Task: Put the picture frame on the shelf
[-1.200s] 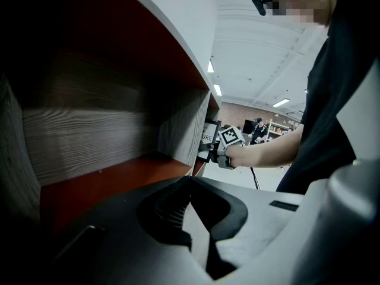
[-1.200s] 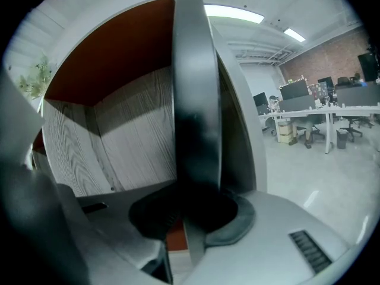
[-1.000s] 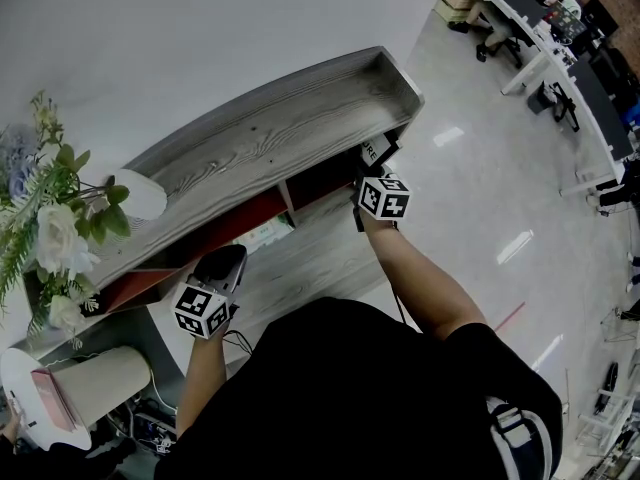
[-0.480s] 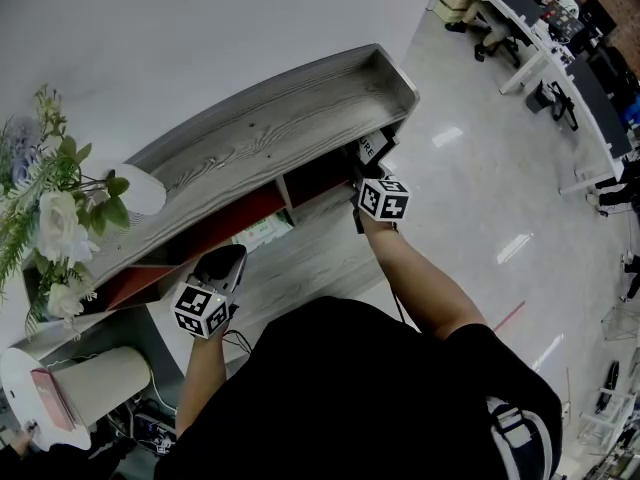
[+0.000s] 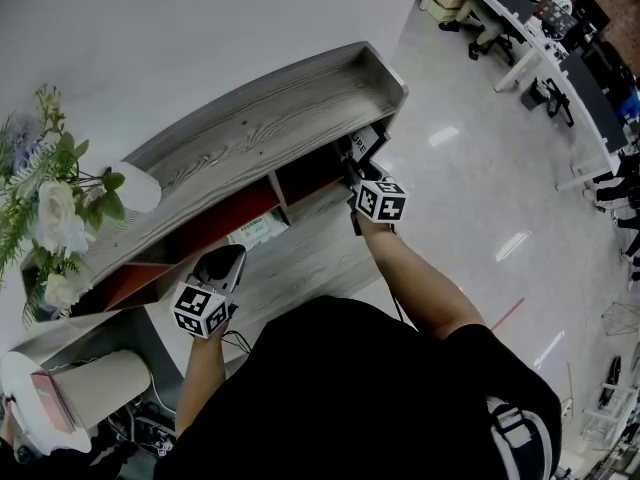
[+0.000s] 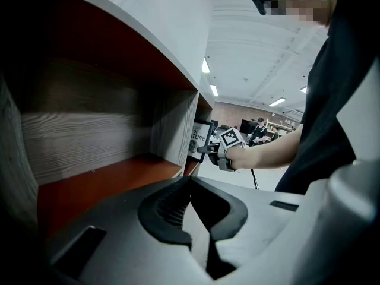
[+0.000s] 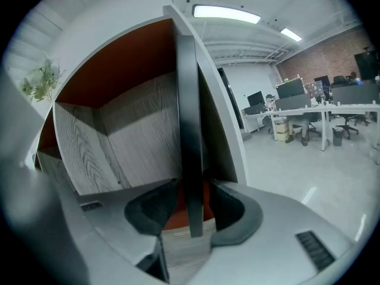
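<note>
Picture frame (image 7: 189, 129) stands upright and edge-on in the mouth of the shelf's (image 5: 260, 138) right-end compartment. R gripper (image 7: 190, 203) jaws have just been opening: they are spread, frame between them, pads not pressing. L gripper (image 6: 190, 181) is pressed together, empty, before the shelf's left compartment. Frame is prob. stiff and light w/ fragile glass and tips easily, so hold it by the side edge. Shelf's end wall is close; behind is open floor.

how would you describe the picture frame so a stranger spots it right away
Find the grey wood-grain shelf unit against the white wall, with red-lined insides. In its right-end compartment stands the picture frame, between the jaws of the right gripper, which have just been opening. It is the only thin, dark-edged upright panel with printed lettering there.
</note>
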{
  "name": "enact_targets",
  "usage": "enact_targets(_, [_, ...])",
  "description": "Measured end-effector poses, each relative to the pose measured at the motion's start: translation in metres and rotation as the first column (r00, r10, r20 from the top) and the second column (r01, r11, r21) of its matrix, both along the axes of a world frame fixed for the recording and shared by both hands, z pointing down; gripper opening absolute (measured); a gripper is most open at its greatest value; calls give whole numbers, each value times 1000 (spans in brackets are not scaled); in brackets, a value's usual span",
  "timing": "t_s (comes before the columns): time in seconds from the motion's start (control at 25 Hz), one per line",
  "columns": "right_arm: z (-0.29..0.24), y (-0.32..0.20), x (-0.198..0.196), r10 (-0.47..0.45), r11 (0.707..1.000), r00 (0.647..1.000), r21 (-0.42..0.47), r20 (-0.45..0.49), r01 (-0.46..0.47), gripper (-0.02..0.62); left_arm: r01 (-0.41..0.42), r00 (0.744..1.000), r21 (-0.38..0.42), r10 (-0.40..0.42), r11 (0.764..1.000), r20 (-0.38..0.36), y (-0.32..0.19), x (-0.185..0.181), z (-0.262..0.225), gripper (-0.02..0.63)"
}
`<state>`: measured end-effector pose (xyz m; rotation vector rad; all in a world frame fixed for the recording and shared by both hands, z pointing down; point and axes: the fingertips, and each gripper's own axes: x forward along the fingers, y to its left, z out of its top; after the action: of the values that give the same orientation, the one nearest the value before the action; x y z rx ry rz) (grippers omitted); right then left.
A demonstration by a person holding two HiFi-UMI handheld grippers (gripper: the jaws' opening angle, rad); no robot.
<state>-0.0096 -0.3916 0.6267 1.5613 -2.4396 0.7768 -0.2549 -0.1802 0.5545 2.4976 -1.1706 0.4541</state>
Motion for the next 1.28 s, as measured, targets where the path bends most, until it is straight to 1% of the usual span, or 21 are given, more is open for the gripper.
enact_targets(0.48, [0,17,13,-1,1000,1000,-7,-9,1,170,3,1000,3,-3,1000,10,14,7,-2,20])
enact_targets(1.04, [1,46,34,-27,1000,1000,-12,-14,27,170,-13,1000,11,13,1000,17,28,32,-7,20])
enact_targets(1.28, [-7,56,39,-43,999,998,8,-45,44,162,-11,1000,23,10,1000,20,34,39,-11,21])
